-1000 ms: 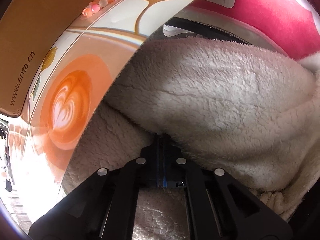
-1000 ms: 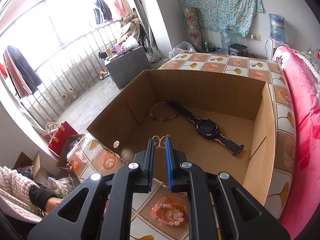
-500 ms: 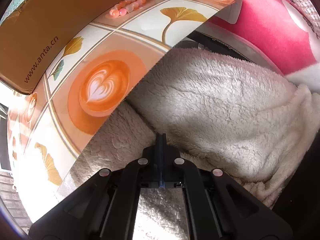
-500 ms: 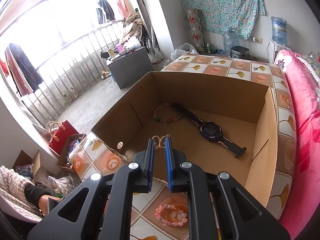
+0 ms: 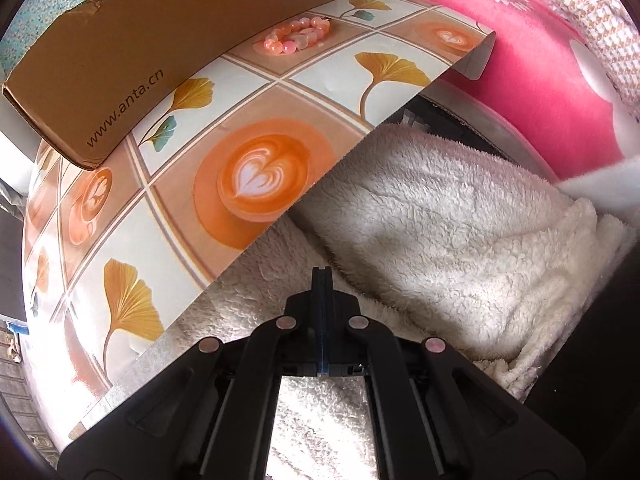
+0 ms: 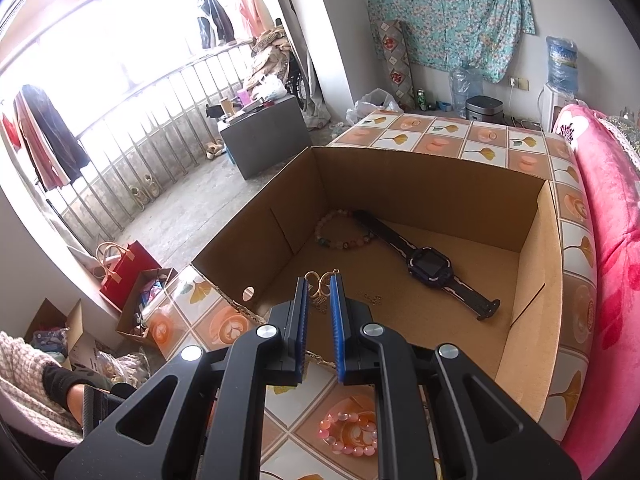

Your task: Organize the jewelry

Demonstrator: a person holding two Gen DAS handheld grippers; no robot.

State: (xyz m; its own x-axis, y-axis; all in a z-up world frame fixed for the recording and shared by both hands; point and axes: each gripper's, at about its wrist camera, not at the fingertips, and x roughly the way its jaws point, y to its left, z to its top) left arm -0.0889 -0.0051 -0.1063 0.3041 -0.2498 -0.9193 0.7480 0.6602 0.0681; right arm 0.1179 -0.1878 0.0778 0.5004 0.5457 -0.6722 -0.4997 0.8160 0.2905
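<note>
A brown cardboard box (image 6: pixel 440 248) sits open on a tabletop (image 5: pixel 248 80) covered in a tile pattern of latte-art cups and ginkgo leaves. The box's outer wall reads "www.anta.cn" in dark print, seen in the left wrist view.

Inside the box lie a dark smartwatch (image 6: pixel 430 266) with its strap laid flat, a bracelet of mixed pastel beads (image 6: pixel 344 232) touching the strap's far end, and a thin gold chain (image 6: pixel 370 298).

Outside, just beside the box's near wall, a pink bead bracelet (image 5: pixel 298 36) rests on the tabletop.

The right tool (image 6: pixel 319 280) hangs over the box's near edge, its jaws narrow around a gold looped piece (image 6: pixel 318 284).

The left tool (image 5: pixel 321 274) is fully closed and empty, above cream fleece fabric (image 5: pixel 460 232) beside the tabletop edge.
</note>
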